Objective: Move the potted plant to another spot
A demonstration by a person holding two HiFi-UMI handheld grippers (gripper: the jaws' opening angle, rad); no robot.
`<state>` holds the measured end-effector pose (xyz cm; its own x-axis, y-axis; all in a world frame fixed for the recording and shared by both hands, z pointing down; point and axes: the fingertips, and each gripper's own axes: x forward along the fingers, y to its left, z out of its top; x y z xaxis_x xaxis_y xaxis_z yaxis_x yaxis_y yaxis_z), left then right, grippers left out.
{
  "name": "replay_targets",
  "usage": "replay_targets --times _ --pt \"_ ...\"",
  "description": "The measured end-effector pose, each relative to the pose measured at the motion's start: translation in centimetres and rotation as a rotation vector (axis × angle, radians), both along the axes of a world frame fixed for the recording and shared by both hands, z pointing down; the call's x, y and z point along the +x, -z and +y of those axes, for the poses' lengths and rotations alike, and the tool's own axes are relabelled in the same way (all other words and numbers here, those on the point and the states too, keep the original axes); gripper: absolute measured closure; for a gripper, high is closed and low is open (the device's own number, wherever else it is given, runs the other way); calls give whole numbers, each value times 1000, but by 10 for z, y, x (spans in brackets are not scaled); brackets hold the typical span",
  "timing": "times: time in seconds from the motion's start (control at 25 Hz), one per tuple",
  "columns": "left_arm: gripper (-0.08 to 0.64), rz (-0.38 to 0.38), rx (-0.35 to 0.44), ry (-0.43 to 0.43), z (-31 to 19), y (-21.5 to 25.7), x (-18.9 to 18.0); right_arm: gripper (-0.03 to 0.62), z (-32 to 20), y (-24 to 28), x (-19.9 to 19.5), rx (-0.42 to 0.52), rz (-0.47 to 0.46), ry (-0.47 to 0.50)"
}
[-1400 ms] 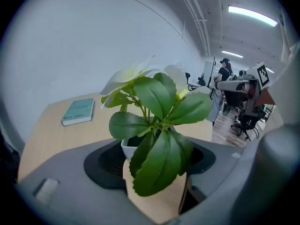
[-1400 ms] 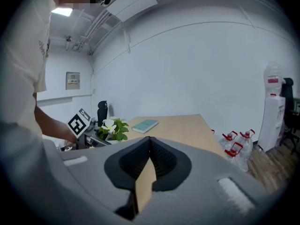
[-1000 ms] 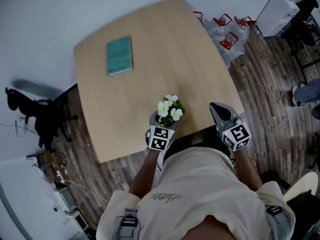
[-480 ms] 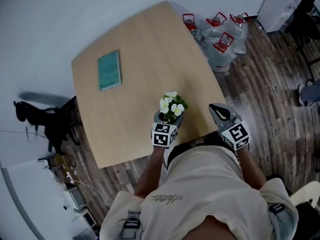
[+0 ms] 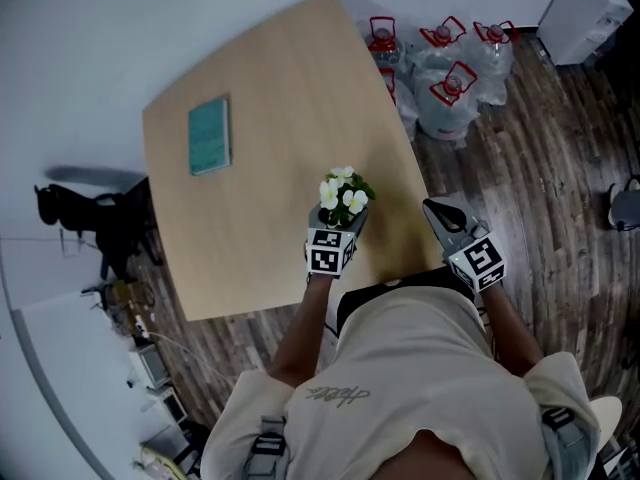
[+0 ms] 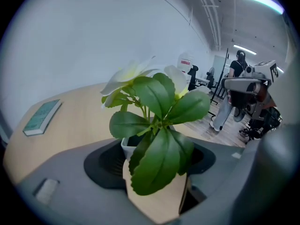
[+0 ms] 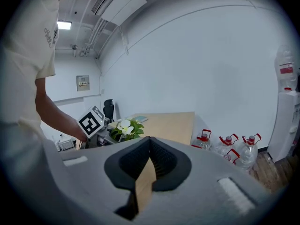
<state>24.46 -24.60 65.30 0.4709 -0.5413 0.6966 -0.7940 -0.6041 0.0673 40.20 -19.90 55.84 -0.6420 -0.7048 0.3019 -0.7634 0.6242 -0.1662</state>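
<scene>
Two tools in view. Clamps the potted plant in the left tool, near the surface's 5 o'clock corner. Holds the right tool at 3 o'clock of the plant, jaws pressed together on nothing. Green book at 10 o'clock.

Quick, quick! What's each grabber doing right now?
Left gripper: closed on the potted plant.
Right gripper: closed, holding nothing.
</scene>
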Motion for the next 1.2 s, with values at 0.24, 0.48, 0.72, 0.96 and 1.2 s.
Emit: replay_targets --times 0.24,0.48,0.72,0.96,1.2 --pt "206 -22 -6 8 -20 -27 28 591 -6 -12 29 -36 -9 -4" --pt "206 -43 -11 5 -33 -47 43 590 -4 -19 50 -61 -16 -23" --pt "206 -62 18 -4 -40 -49 53 591 -3 -24 69 -78 -24 -59" --pt "204 -92 17 12 -38 -55 51 591 -10 -25 75 -78 -35 -64" --pt "149 -108 38 39 -39 -56 47 591 -13 -28 68 -80 -45 -44"
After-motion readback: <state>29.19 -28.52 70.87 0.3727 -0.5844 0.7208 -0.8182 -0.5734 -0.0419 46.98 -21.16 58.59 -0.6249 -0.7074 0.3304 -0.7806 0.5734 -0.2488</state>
